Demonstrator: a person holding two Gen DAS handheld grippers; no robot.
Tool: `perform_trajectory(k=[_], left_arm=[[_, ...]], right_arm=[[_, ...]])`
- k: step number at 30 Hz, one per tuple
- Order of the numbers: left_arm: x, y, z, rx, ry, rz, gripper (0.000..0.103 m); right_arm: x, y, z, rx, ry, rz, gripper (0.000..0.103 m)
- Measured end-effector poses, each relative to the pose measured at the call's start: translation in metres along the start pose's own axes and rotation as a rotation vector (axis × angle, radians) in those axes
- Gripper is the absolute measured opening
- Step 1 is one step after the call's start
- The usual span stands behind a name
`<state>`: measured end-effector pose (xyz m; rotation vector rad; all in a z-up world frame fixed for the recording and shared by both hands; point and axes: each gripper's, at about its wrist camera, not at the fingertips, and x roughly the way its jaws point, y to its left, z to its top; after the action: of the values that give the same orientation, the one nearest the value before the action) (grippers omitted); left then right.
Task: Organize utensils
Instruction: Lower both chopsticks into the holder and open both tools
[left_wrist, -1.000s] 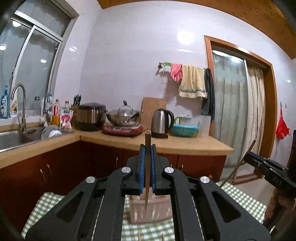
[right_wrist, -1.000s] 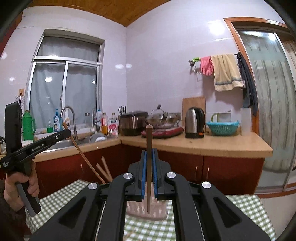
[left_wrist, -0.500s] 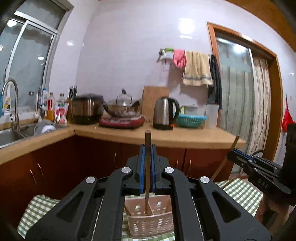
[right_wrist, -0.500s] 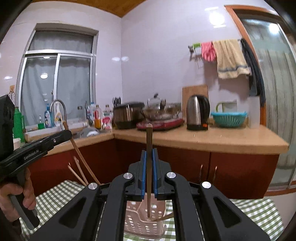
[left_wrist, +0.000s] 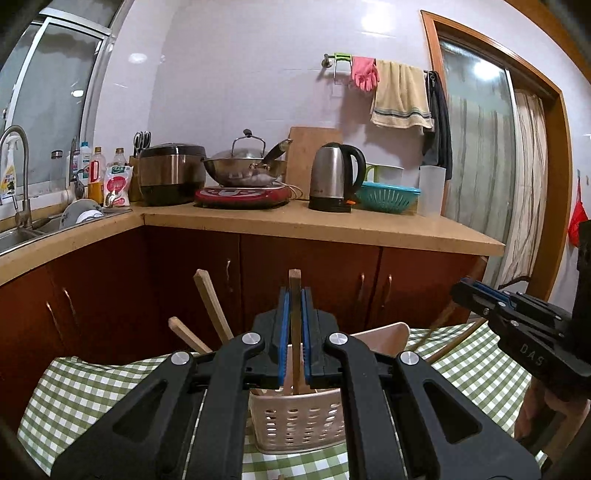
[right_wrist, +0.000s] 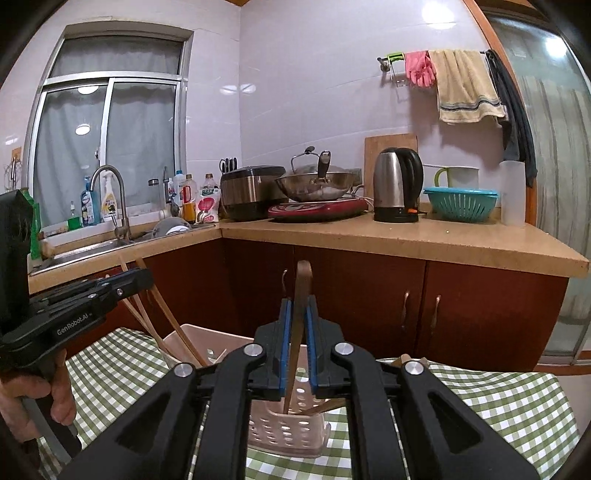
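The left gripper (left_wrist: 295, 321), black with blue pads, is nearly shut: its jaws pinch a slim square-ended wooden chopstick (left_wrist: 294, 295) that stands upright between them. The stick's lower end reaches down inside the pale pink perforated plastic basket (left_wrist: 299, 424), which sits on the green-and-white checked tablecloth (left_wrist: 88, 387) directly below the jaws. Two more light wooden chopsticks (left_wrist: 210, 306) lean out of that basket toward its left side.

The right gripper (right_wrist: 295, 332), of the same build, has its jaws set a little wider around a darker, round-topped wooden stick (right_wrist: 301, 295). This stick tilts slightly, its top toward the right pad and its lower end inside the basket (right_wrist: 284, 432). Whether both pads press it firmly is hard to judge from this angle, though it appears held. Another wooden piece lies slanted low in the basket beside it.

Both tools are held level, pointing across the basket toward the dark red-brown kitchen cabinets (right_wrist: 369, 295). In the right wrist view the left gripper (right_wrist: 144, 278) comes in from the left of the basket, its handle wrapped by the person's left hand (right_wrist: 44, 398). In the left wrist view the right gripper (left_wrist: 463, 290) enters from the right of the basket, with a little of the right hand (left_wrist: 535, 410) showing beneath it.
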<state>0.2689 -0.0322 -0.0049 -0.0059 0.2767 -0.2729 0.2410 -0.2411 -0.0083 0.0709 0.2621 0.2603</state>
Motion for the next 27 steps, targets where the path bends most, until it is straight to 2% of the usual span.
perform_trajectory(k=[1, 2, 3, 5, 10, 18, 27], left_arm=[[-0.001, 0.000, 0.000, 0.000, 0.003, -0.001, 0.009], [-0.002, 0.000, 0.000, 0.000, 0.004, 0.000, 0.013], [-0.004, 0.000, 0.000, -0.003, 0.003, 0.001, 0.017], [-0.009, 0.002, 0.000, -0.017, -0.003, 0.003, 0.034], [-0.028, 0.002, 0.003, -0.018, -0.025, 0.000, 0.047], [-0.070, -0.003, -0.003, -0.024, -0.044, 0.001, 0.054], [-0.117, -0.007, -0.049, -0.038, 0.010, 0.046, 0.054]], right_arm=[[0.000, 0.000, 0.001, -0.002, -0.004, -0.004, 0.025], [-0.002, 0.000, 0.002, -0.002, -0.012, -0.011, 0.036], [-0.006, 0.000, 0.003, -0.001, -0.020, -0.015, 0.038], [-0.009, 0.000, 0.004, -0.001, -0.019, -0.017, 0.038], [-0.029, 0.002, 0.007, -0.001, -0.033, -0.024, 0.040], [-0.073, 0.008, -0.001, -0.011, -0.050, -0.049, 0.041], [-0.113, 0.007, -0.043, 0.000, 0.001, -0.092, 0.041]])
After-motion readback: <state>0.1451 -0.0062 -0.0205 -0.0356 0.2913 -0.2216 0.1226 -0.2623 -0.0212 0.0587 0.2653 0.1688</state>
